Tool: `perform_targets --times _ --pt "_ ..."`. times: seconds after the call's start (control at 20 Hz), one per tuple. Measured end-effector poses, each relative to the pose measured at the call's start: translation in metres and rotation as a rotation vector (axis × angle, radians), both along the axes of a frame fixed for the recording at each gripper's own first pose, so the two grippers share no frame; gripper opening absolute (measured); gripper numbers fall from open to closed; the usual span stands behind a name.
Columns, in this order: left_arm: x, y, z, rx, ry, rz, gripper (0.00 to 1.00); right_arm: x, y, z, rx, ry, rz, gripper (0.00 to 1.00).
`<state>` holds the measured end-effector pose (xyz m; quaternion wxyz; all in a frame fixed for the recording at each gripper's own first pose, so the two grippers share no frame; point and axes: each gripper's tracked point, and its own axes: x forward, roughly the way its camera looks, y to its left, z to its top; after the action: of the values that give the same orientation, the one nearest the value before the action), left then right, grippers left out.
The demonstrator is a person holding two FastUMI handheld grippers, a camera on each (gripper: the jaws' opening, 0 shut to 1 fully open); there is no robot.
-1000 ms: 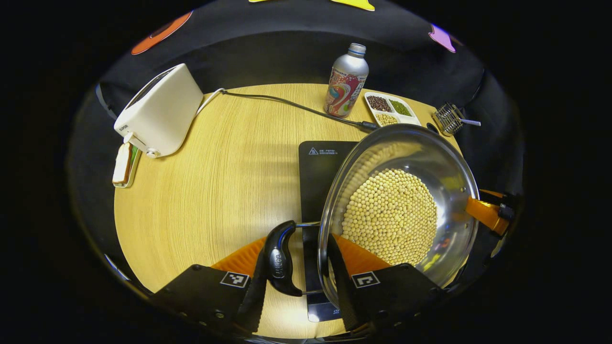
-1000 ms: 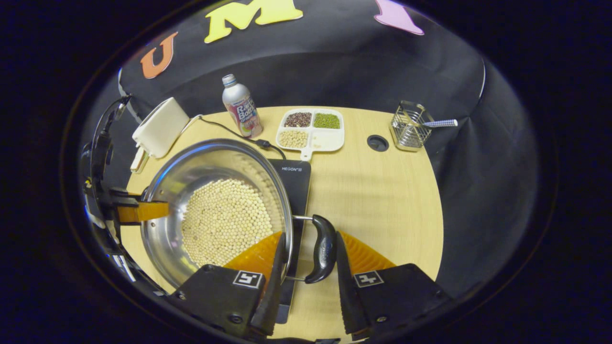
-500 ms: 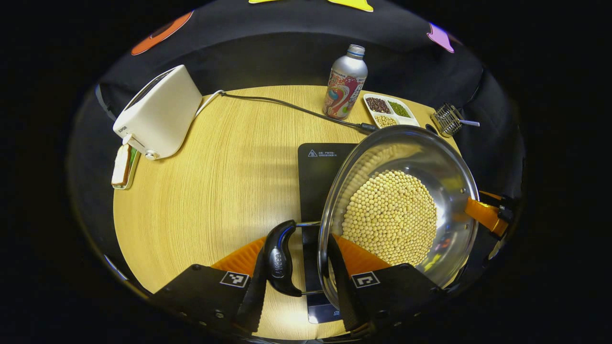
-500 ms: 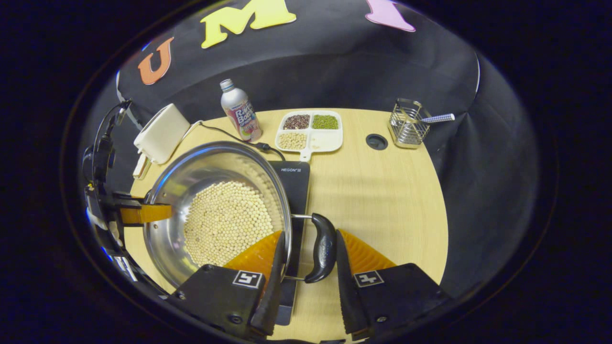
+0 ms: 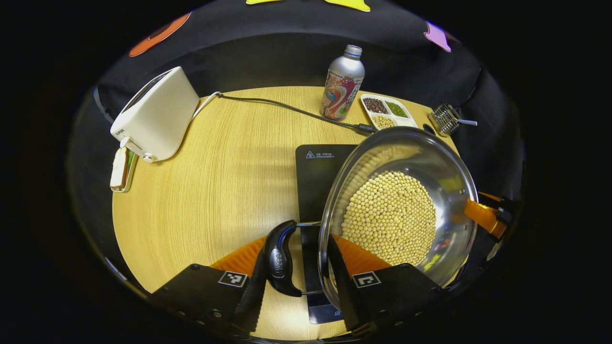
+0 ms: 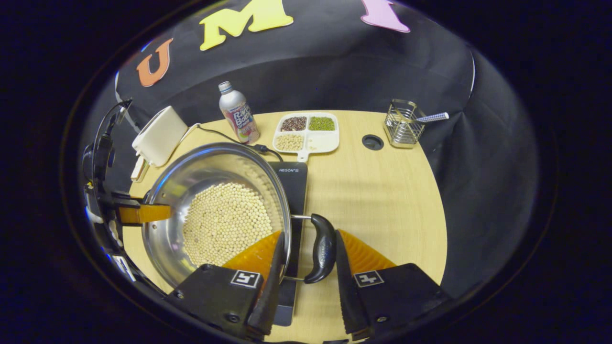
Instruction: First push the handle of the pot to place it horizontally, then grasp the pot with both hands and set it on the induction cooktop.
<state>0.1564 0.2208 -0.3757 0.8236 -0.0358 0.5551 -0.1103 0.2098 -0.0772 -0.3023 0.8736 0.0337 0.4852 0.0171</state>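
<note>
Shiny silver pot (image 5: 449,172), heaped with pale yellow beans (image 5: 389,217); its handle (image 5: 278,258) is black. Black glossy cooktop (image 5: 318,177) on a light wood-grain table (image 5: 215,181). Cream-white toaster (image 5: 155,114), silver bottle (image 5: 342,83) with a swirly pink label.

A toaster (image 5: 155,114), bottle (image 5: 342,83), divided tray (image 6: 306,132) and wire basket (image 6: 401,128).

Both views are sharp at the centre, with strong fisheye bending toward the edges. Light falls from above — the table (image 5: 201,191) is evenly bright, the surroundings dark. The pot (image 5: 444,177) shows bluish glare on its steel wall and casts soft shadow bands across the wood — no motion blur.
</note>
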Motion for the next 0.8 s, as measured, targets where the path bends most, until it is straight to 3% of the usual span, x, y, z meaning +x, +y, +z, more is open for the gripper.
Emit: perform_targets --times 0.05,0.15,0.25,0.3,0.45,0.5,0.55,0.8 --pt "0.000 0.002 0.004 -0.004 -0.008 0.002 0.66 0.002 0.000 -0.001 0.006 -0.004 -0.005 0.58" --pt "0.000 0.010 0.012 0.010 -0.041 0.025 0.71 0.002 0.000 0.001 0.006 -0.023 -0.011 0.58" --pt "0.001 0.017 0.026 0.013 -0.098 0.039 0.84 0.001 0.002 0.009 0.016 -0.064 -0.007 0.67" --pt "-0.001 0.021 0.034 0.021 -0.126 0.043 1.00 -0.001 0.003 0.016 0.019 -0.089 -0.001 0.71" --pt "-0.001 0.033 0.067 0.067 -0.244 0.050 0.98 -0.009 0.006 0.036 0.017 -0.173 0.012 0.77" --pt "-0.004 0.038 0.078 0.079 -0.282 0.055 0.89 -0.013 0.010 0.039 0.017 -0.191 0.020 0.76" --pt "-0.009 0.039 0.089 0.087 -0.306 0.056 0.98 -0.019 0.013 0.043 0.013 -0.204 0.024 0.76" --pt "-0.041 0.048 0.125 0.098 -0.415 0.073 0.98 -0.042 0.023 0.046 -0.005 -0.246 0.040 0.78"
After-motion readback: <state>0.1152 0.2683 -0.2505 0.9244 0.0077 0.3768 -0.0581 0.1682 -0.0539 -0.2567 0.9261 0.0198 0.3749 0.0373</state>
